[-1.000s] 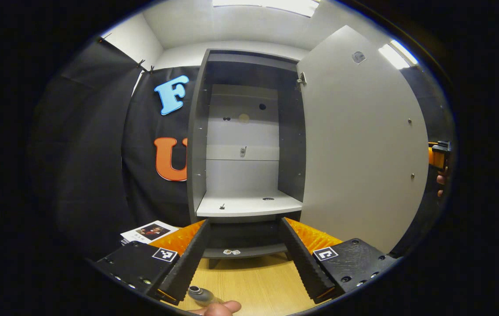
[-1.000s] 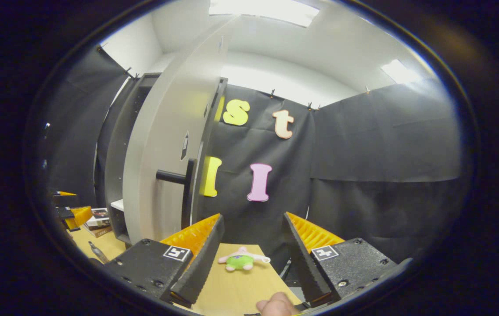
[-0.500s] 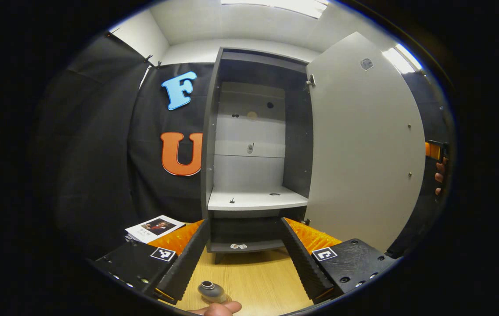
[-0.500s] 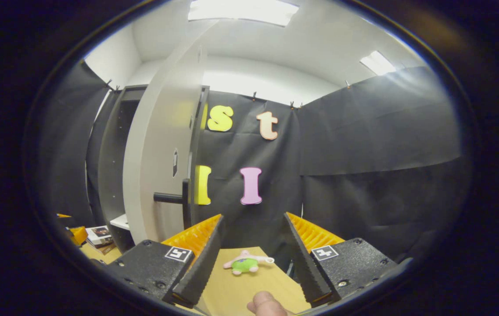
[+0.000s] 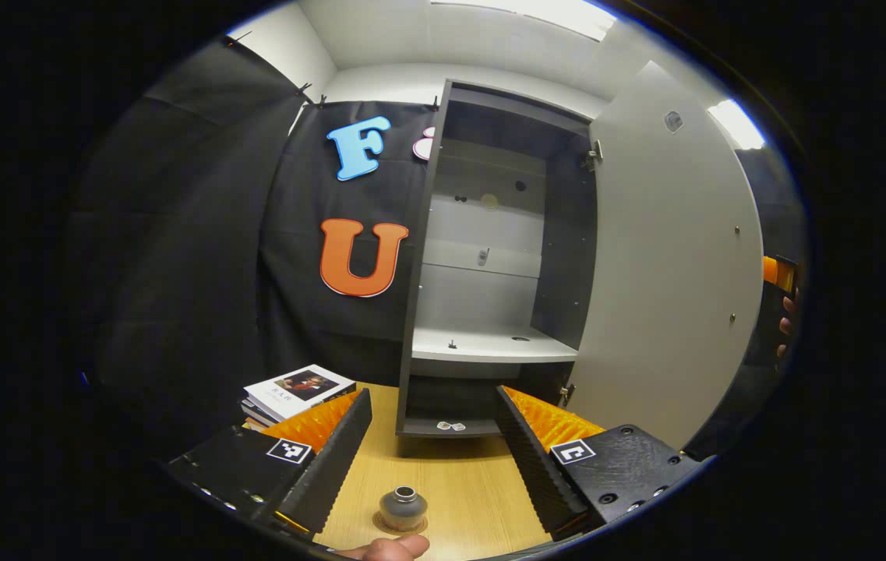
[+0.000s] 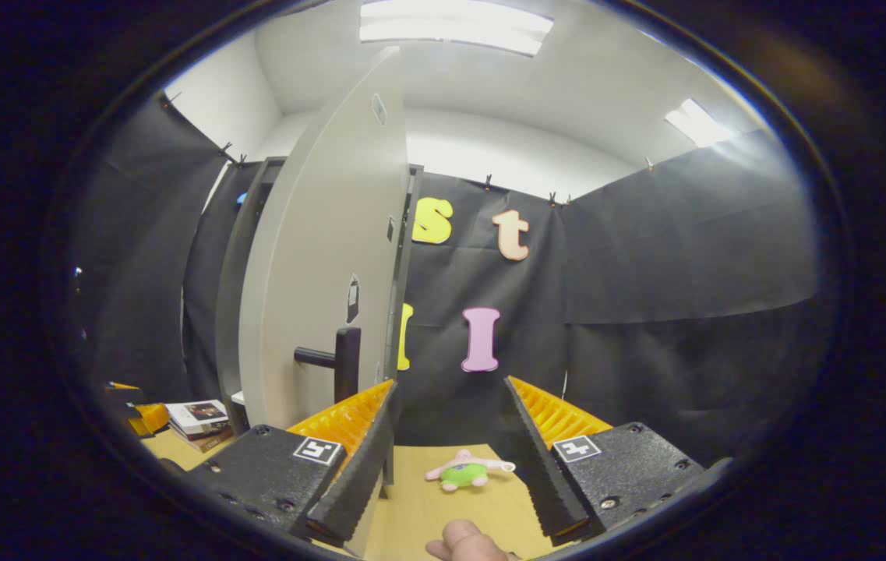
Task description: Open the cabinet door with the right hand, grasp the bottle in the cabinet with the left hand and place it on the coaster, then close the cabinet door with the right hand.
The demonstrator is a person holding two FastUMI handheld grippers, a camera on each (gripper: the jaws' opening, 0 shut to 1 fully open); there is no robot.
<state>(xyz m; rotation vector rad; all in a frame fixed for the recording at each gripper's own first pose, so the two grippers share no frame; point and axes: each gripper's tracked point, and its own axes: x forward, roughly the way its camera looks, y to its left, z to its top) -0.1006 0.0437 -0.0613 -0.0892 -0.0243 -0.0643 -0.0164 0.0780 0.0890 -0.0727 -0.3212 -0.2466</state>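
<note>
A small grey round bottle (image 5: 402,506) with a metal neck stands upright on a tan coaster (image 5: 377,523) on the wooden table, low in the left gripper view. My left gripper (image 5: 433,396) is open above and behind it, touching nothing. The dark cabinet (image 5: 489,257) stands open, its shelf (image 5: 489,348) bare, with the pale door (image 5: 668,265) swung out to the right. In the right gripper view my right gripper (image 6: 450,387) is open, just right of the door (image 6: 318,273) and its black handle (image 6: 337,362), which sits near the left finger (image 6: 357,460).
A stack of books (image 5: 296,388) lies on the table left of the cabinet. A pink and green plush toy (image 6: 464,472) lies on the table between the right fingers. The other gripper (image 5: 779,274) and a hand show past the door's edge.
The left gripper has drawn back from the bottle, which now sits farther ahead on the coaster. The right gripper has turned toward the door, bringing the handle closer to its left finger.
</note>
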